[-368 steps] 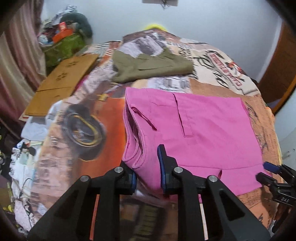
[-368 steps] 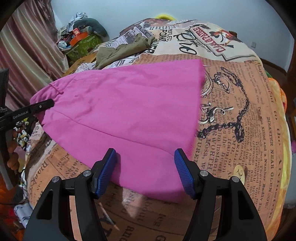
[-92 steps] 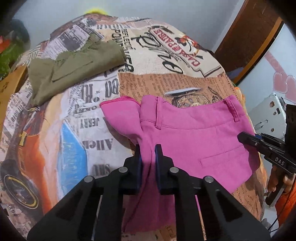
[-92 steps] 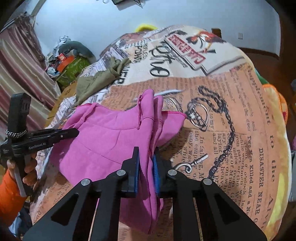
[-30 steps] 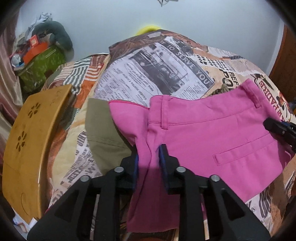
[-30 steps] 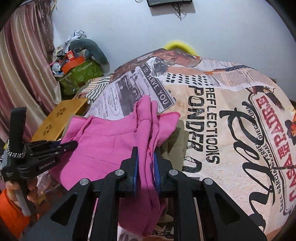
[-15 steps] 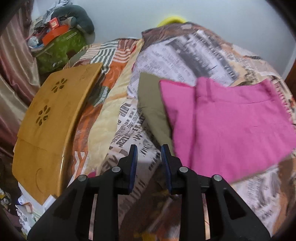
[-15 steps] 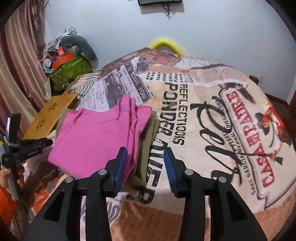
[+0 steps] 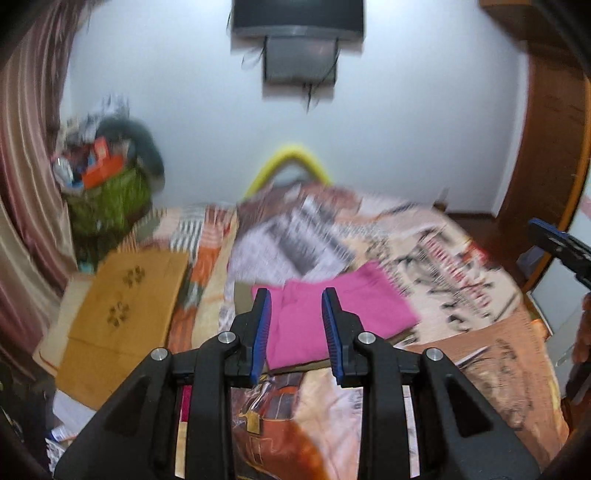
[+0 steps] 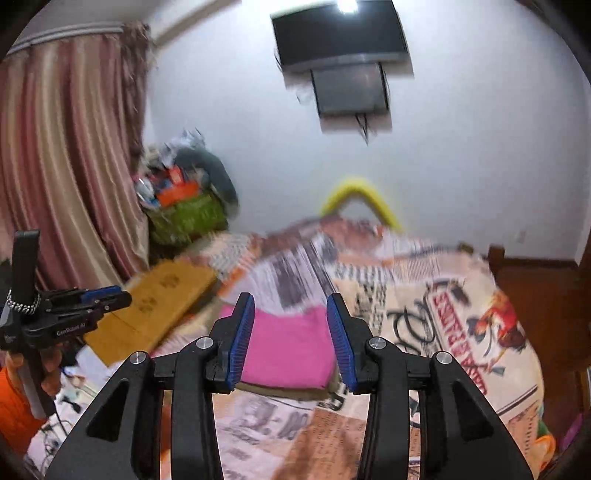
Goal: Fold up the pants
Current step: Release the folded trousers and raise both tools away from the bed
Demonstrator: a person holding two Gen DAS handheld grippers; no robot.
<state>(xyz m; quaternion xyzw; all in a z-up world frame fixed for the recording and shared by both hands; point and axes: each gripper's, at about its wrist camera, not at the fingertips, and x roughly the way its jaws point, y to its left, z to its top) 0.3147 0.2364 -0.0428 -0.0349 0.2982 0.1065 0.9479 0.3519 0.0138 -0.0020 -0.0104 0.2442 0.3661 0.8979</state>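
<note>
The folded pink pants [image 9: 332, 314] lie flat on the bed, on top of a folded olive garment [image 9: 242, 299] whose edge shows beside and under them. They also show in the right wrist view [image 10: 288, 350]. My left gripper [image 9: 296, 330] is open and empty, pulled back from the pants. My right gripper [image 10: 291, 343] is open and empty, also back from them. The left gripper shows in the right wrist view [image 10: 107, 295], and the right one at the edge of the left wrist view [image 9: 550, 240].
The bed has a newspaper-print cover [image 9: 461, 288]. A wooden lap board [image 9: 122, 306] lies at its left edge. A green bag with clutter [image 9: 107, 199] and a curtain [image 10: 66, 166] stand at the left. A television [image 10: 340, 33] hangs on the far wall.
Both grippers have drawn back and risen away from the pink pants, which stay on the olive garment. Both jaws have opened wider.
</note>
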